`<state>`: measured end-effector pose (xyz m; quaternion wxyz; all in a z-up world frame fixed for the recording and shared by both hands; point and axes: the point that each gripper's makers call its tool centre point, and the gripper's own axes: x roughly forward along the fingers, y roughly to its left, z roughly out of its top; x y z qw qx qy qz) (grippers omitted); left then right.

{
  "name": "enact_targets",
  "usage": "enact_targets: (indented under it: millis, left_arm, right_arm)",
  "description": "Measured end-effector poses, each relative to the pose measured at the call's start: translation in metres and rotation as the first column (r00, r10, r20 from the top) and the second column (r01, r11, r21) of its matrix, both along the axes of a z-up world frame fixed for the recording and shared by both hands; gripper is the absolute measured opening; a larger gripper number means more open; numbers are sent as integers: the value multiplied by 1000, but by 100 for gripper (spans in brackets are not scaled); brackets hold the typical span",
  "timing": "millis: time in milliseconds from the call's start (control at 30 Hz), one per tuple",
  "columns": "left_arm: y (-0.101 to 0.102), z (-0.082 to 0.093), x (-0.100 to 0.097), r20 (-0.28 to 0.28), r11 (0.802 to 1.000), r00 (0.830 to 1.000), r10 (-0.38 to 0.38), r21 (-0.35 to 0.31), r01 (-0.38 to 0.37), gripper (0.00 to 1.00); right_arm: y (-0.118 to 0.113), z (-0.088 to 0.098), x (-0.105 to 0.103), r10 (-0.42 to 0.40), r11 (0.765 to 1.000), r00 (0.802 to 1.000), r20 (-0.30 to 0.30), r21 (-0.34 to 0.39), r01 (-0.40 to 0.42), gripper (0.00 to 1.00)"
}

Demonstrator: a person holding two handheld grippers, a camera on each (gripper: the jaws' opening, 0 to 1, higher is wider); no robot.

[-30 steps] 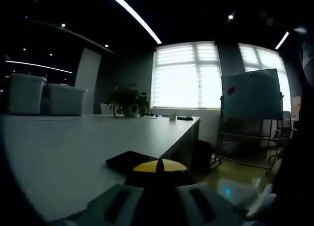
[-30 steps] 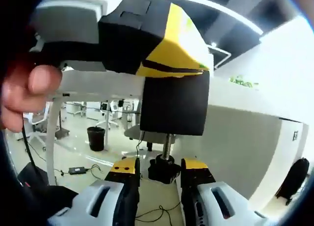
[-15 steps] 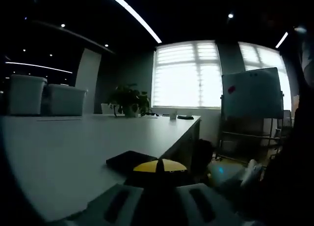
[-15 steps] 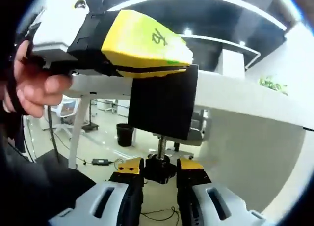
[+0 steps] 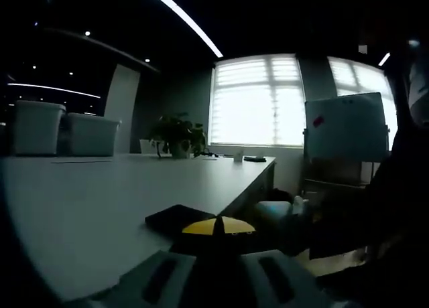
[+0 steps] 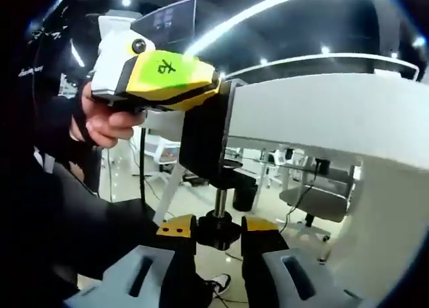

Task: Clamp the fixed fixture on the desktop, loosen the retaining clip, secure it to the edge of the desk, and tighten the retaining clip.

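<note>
Black clamp fixture [image 5: 201, 229] with its threaded screw sits on the edge of the long white desk [image 5: 87, 201] in the left gripper view, just ahead of the left gripper [image 5: 218, 271]. That gripper's pale jaws with yellow tips are clenched on the fixture's top part. Far along the desk stand two white storage bins [image 5: 60, 127], a potted green plant [image 5: 175, 135] and a small cup [image 5: 236, 157]. Beyond the desk's end are bright windows with blinds [image 5: 258, 100] and a whiteboard on a stand [image 5: 343, 128].

In the right gripper view, seen from below the desk [image 6: 322, 114], the fixture [image 6: 204, 144] straddles the desk's edge, its screw running down to a black round knob [image 6: 218, 231]. The right gripper [image 6: 218, 236] has its yellow-tipped jaws closed against both sides of that knob. Above, the left gripper [image 6: 157, 80], white with a yellow nose, grips the fixture's top, held by a person's hand [image 6: 107, 124] in a dark sleeve.
</note>
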<state>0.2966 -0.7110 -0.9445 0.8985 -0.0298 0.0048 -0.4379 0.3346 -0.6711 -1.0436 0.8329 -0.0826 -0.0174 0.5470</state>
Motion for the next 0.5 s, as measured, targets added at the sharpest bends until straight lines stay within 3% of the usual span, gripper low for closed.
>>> enact_targets:
  millis: [167, 267, 300, 333, 367, 400, 467, 500]
  left_arm:
    - [-1, -1, 0, -3, 1000, 1000, 2, 3, -2, 1]
    - [-2, -1, 0, -2, 1000, 1000, 1, 6, -1, 1]
    - [-2, -1, 0, 0, 1000, 1000, 1, 6, -1, 1]
    - [-2, -1, 0, 1, 1000, 1000, 1, 6, -1, 1]
    - [-2, -1, 0, 1, 1000, 1000, 0, 5, 0, 1]
    - [-2, -1, 0, 2, 1000, 1000, 0, 6, 0, 1]
    - [-2, -1, 0, 5, 1000, 1000, 1, 11, -1, 1]
    - [-2, -1, 0, 10, 1000, 1000, 1, 19, -1, 1]
  right_arm:
    - [3, 0, -3, 2, 1000, 1000, -7, -22, -3, 24]
    - [-5, -1, 2, -162, 987, 986, -27, -2, 162, 27]
    - [-8, 0, 2, -210, 978, 978, 7, -9, 210, 28]
    - [-10, 3, 3, -264, 964, 963, 55, -1, 264, 32]
    - [-19, 1, 13, -369, 929, 928, 57, 12, 369, 37]
    - [-25, 0, 14, -456, 890, 890, 28, 26, 455, 42]
    - [-28, -1, 11, -547, 837, 837, 6, 41, 546, 42]
    - [-28, 2, 6, -606, 794, 796, 7, 64, 604, 41]
